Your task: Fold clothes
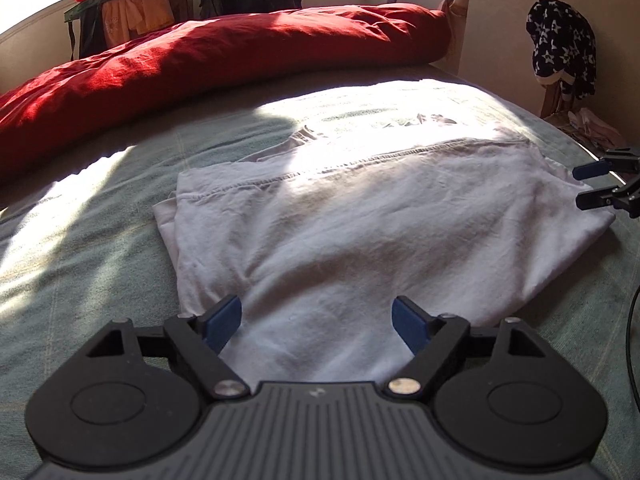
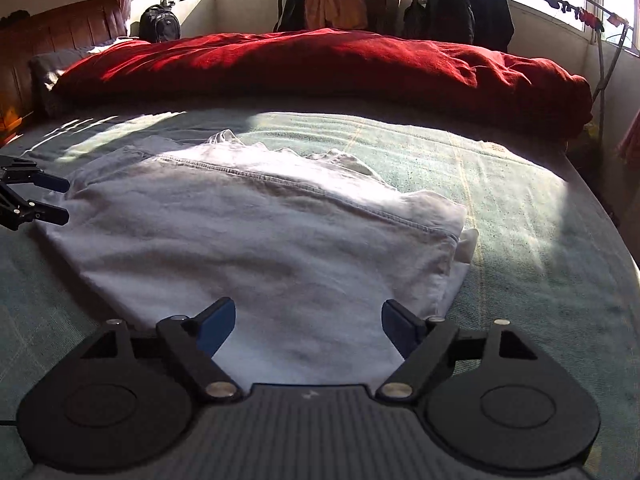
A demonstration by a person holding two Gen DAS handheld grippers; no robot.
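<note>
A pale, off-white cotton garment [image 1: 360,216], folded into a rough rectangle with a stitched hem running across its upper layer, lies flat on the green woven bedcover [image 1: 80,240] of a bed, near the middle of the mattress. Sunlight falls in a bright band across its far half, while the near half sits in shade.

The left tongs [image 1: 317,322] hover at the near edge of the garment with their blue-padded fingers [image 1: 222,322] spread wide apart; nothing is between them, and the cloth shows through the gap. The right tongs [image 2: 308,322] are likewise wide open and empty, poised over the near edge of the garment [image 2: 260,240] from the other side. In the left wrist view the right tongs [image 1: 586,186] appear at the garment's right-hand corner, and in the right wrist view the left tongs [image 2: 56,198] appear at its left-hand edge; whether either pair actually touches the cloth is hard to say from these angles.

Beyond the garment, a rumpled red duvet [image 2: 320,64] stretches across the far side of the bed. Behind it stand windows, dark jackets on hangers [image 2: 464,4] and a black backpack [image 2: 160,24]. A dark star-patterned cloth [image 1: 562,40] hangs at the wall on the right.
</note>
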